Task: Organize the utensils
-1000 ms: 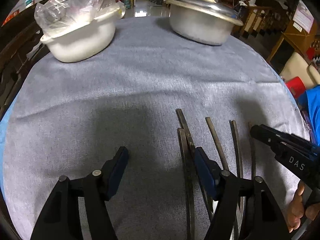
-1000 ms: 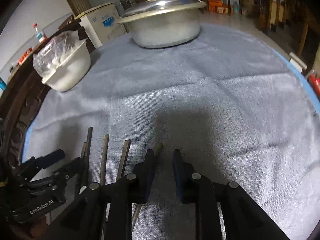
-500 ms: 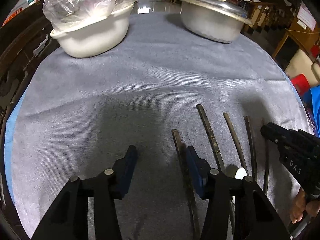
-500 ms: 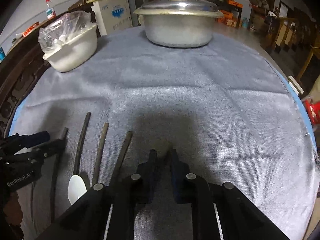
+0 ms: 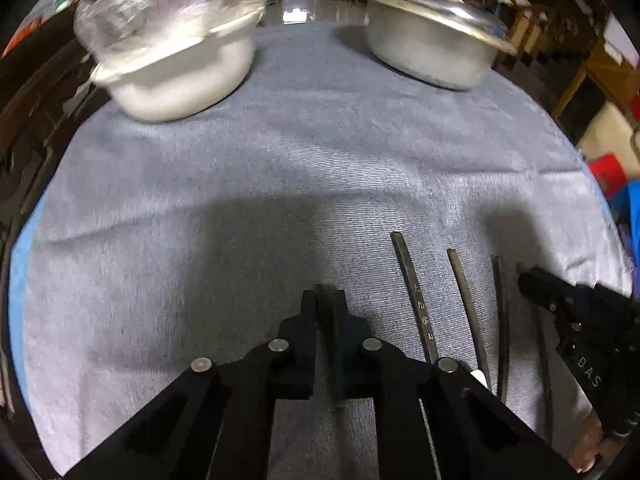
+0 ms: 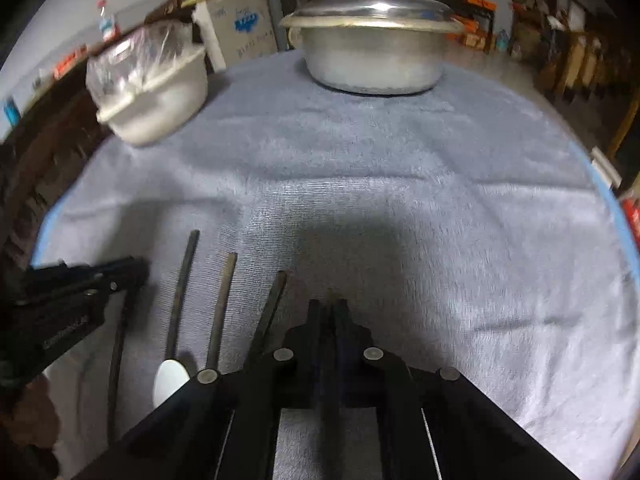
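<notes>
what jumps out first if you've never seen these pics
Two big vessels at the far edge of the grey cloth: a lidded metal pot and a white bowl covered with clear plastic. Nearer, a row of dark chopsticks and a white spoon lies between the left gripper and right gripper, each with jaws closed on one stick.

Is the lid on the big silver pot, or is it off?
On. The lid sits on top of the silver pot, its rim sticking out past the pot's wall all around. The left wrist view shows it covering the pot too.
</notes>
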### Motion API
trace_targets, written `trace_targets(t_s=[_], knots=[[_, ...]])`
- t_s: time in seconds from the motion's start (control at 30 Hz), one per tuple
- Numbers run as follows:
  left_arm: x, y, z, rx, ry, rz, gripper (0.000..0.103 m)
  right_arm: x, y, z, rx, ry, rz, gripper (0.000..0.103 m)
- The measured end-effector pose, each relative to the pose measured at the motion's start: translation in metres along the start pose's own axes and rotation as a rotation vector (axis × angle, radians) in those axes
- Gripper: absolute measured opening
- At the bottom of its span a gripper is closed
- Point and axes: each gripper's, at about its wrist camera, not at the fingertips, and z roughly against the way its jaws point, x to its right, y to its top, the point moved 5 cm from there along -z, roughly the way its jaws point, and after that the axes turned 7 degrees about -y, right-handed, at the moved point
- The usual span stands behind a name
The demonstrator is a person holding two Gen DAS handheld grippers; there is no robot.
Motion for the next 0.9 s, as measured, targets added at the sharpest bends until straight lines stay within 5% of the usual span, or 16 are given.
trace_targets(t_s=[0.17,0.43,0.7,0.9], knots=[[-0.003,-0.014,0.03,0.078,-0.024,0.034,0.006,0.016,-0.002,0.027,0.087,0.079,-0.096,0.006],[0.009,-0.032,0.133,0.313,-0.059,0.038,0.006,0.039,-0.012,0.105,0.265,0.135,-0.203,0.006],[0.026,-0.074,0.231,0.561,-0.056,0.054,0.006,0.049,-0.048,0.191,0.461,0.129,-0.243,0.006],[0.034,-0.113,0.275,0.667,-0.051,0.07,0.006,0.051,-0.083,0.245,0.563,0.119,-0.261,0.006]])
